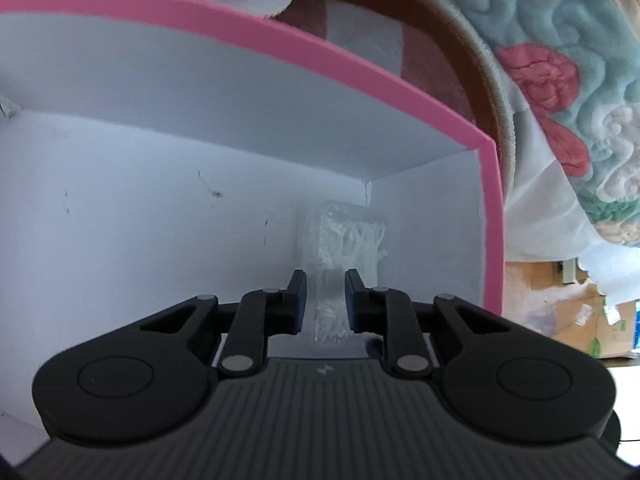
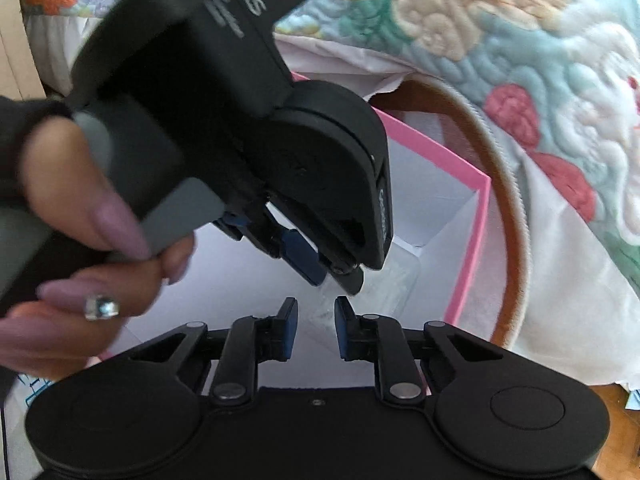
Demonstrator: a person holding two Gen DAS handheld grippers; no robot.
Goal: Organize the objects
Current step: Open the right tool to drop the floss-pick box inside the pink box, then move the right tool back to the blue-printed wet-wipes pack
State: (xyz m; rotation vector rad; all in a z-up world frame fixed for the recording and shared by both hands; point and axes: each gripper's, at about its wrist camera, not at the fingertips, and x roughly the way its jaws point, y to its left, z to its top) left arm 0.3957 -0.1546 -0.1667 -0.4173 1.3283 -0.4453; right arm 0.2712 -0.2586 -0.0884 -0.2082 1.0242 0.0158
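Left wrist view: left gripper (image 1: 325, 300) inside a pink-rimmed white box (image 1: 280, 40), jaws parted around a clear packet (image 1: 348, 240) of white pieces standing in the far right corner, lower center of frame; contact between pads and packet unclear, so grip cannot be told. Right wrist view: right gripper (image 2: 315, 330) at bottom center, jaws parted, nothing between them, hovering over the box (image 2: 472, 216). Left gripper (image 2: 316, 268) at center, held by a hand (image 2: 100, 240) with long nails at left. Quilt (image 2: 480, 40) at upper right.

Bedroom (floral quilt (image 2: 500, 40) on bed)
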